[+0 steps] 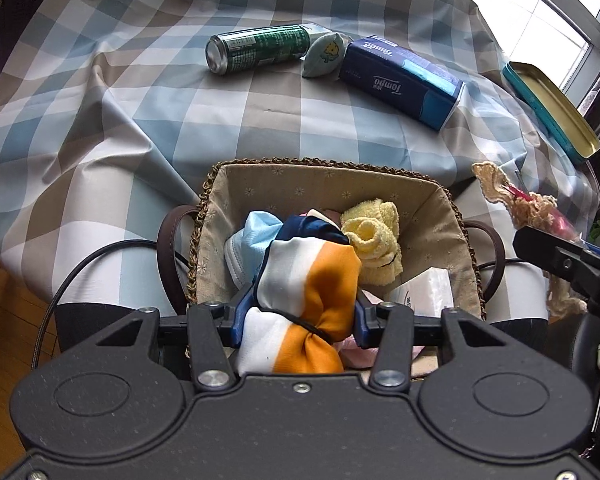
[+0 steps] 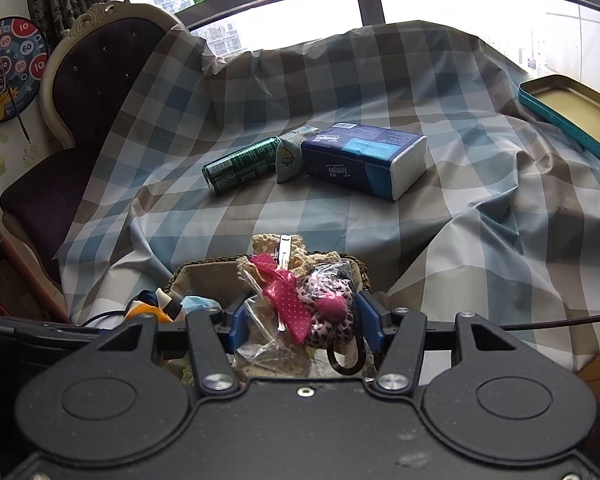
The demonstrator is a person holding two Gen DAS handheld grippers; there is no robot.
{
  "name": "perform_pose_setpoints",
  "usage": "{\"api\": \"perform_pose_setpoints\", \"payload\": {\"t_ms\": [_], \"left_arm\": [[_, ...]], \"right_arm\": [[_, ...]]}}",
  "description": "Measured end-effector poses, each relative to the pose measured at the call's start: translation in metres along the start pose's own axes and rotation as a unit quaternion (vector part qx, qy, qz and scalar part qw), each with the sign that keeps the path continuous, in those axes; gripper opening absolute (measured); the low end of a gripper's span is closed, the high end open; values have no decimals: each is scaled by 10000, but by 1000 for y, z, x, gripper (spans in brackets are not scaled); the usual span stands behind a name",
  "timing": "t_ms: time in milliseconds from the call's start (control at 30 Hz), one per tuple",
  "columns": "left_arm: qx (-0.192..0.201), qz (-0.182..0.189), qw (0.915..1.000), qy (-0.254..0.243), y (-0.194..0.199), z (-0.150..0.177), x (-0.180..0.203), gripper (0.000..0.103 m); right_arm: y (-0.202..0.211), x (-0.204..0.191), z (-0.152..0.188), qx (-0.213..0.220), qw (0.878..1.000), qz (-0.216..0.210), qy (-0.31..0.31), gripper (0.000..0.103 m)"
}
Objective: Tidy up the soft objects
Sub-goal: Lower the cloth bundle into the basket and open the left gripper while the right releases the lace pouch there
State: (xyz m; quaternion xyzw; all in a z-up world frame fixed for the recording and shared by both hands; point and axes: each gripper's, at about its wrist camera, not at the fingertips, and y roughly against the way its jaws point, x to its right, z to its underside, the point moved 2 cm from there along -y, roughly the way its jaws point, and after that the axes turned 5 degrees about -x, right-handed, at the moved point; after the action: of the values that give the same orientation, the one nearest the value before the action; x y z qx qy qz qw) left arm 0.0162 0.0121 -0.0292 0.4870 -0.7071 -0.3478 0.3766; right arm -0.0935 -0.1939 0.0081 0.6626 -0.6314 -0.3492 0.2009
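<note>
The left gripper has its jaws clamped on a rolled scarf, whose long axis runs away from the camera and points down into the basket. The right gripper has its jaws clamped on a bag of hair ties, above the basket's rim.

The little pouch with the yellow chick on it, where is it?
In both views the chick pouch lies far back on the checked cloth, squeezed between the green can on its left and the blue tissue pack on its right.
</note>
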Motion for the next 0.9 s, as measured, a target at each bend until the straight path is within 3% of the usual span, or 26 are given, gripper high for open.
{"api": "perform_pose_setpoints", "payload": {"t_ms": [167,533,733,900], "left_arm": [[16,35,10000,-9,-1,-2,-1,47],[204,131,9997,45,-16,-45,6,47],[364,109,9991,161,-15,-54,6,59],[480,-66,9988,103,-7,-51,5,60]], "right_arm": [[-4,-1,0,-87,10000,21,-19,54],[-9,-1,0,-191,9998,67,-33,54],[-10,0,0,-210,9998,57,-41,54],[-12,0,1,-222,9997,35,-54,54]]}}
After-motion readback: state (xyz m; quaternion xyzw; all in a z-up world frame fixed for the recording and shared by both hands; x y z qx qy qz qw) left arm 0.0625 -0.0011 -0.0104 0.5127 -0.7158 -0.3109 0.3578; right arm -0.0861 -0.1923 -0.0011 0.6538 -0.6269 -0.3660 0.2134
